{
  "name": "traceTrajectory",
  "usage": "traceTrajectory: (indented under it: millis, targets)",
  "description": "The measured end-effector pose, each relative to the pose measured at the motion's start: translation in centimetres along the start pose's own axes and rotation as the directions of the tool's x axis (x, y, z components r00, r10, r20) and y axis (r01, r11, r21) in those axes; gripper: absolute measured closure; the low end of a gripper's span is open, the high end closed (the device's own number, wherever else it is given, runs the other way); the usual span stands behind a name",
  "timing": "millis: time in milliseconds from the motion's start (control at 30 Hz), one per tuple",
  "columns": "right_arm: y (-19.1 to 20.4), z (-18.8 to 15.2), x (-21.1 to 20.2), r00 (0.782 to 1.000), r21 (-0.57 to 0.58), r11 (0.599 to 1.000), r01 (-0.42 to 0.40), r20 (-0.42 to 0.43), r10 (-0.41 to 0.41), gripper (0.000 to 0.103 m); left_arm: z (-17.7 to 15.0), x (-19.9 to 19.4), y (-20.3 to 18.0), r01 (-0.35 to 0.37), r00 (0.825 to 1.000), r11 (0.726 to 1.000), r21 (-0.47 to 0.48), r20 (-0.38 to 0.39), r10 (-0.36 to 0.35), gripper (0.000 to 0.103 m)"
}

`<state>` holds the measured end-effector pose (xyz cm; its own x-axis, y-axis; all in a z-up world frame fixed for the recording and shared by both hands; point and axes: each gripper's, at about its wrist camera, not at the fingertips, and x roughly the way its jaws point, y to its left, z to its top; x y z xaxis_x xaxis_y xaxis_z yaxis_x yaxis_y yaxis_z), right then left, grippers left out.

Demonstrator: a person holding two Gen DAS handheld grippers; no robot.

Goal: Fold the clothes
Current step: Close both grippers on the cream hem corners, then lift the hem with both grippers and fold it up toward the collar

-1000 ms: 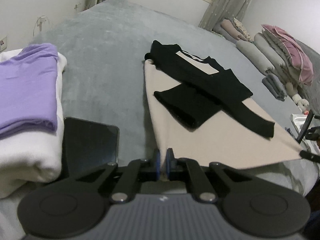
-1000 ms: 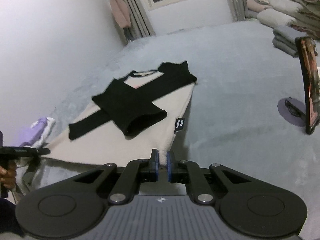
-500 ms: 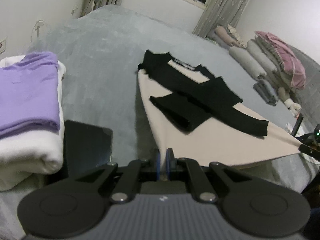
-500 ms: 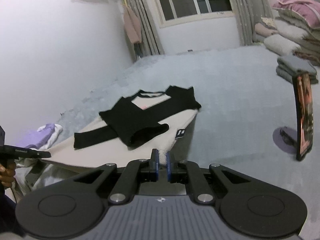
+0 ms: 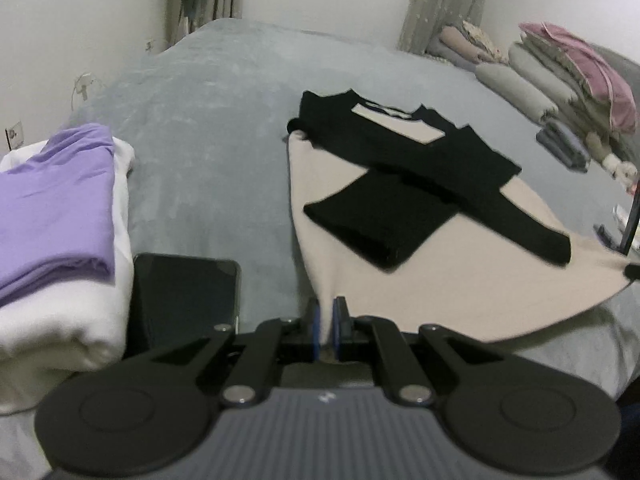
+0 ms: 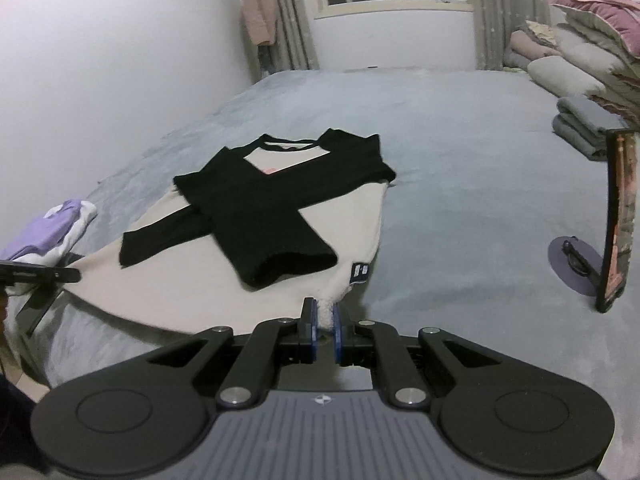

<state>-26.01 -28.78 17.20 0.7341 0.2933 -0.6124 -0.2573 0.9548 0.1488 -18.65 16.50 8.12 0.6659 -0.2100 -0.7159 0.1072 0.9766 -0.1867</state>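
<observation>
Gripping the hem of the beige-and-black shirt (image 5: 440, 276), both grippers have their jaws clenched on fabric. Left gripper (image 5: 327, 322) pinches one bottom corner, right gripper (image 6: 325, 326) pinches the other; the hem is lifted off the grey bed (image 5: 208, 120) and stretched between them.

Rest of the shirt lies flat mid-bed, collar at 12 o'clock from both cameras. Black sleeves (image 6: 256, 208) are folded in and crossed over the beige body. Small dark tag (image 6: 360, 272) sits on the side seam just ahead of the right gripper.

Left wrist view: folded purple garment (image 5: 52, 200) stacked on a folded white one (image 5: 60, 320) at 9 o'clock, dark phone (image 5: 184, 292) lying touching that stack. Pillow and blanket pile (image 5: 560, 76) at 2 o'clock.

Right wrist view: another phone on a stand (image 6: 618, 220) upright at 3 o'clock, well apart from the shirt.
</observation>
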Motion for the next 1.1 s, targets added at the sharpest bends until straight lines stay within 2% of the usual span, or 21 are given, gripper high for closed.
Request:
traceTrajectory:
  millis: [300, 500, 667, 833, 1100]
  targets:
    - [0.4, 1.0, 1.2, 0.998, 0.017, 0.998, 0.057, 0.003, -0.057, 0.094, 1.8, 0.1, -0.2, -0.002, 1.0, 0.998, -0.066, 0.016, 0.003, 0.098]
    - [0.5, 3.1, 2.7, 0.995, 0.059, 0.993, 0.102, 0.005, -0.102, 0.094, 4.5, 1.5, 0.4, -0.008, 1.0, 0.987, -0.16, 0.014, 0.01, 0.097]
    - [0.6, 6.1, 4.0, 0.993, 0.096, 0.989, 0.112, 0.012, -0.114, 0.094, 7.1, 3.9, 1.1, -0.027, 1.0, 0.968, -0.249, -0.002, 0.028, 0.097]
    - [-0.2, 8.4, 6.7, 0.993, 0.203, 0.972, 0.118, -0.01, -0.119, 0.094, 9.0, 7.1, 1.7, -0.063, 0.998, 0.945, -0.321, -0.039, 0.054, 0.097]
    - [-1.5, 10.1, 9.4, 0.99, 0.325, 0.935, 0.141, -0.025, -0.14, 0.094, 11.5, 10.1, 2.1, -0.078, 0.997, 0.914, -0.397, -0.051, 0.063, 0.097]
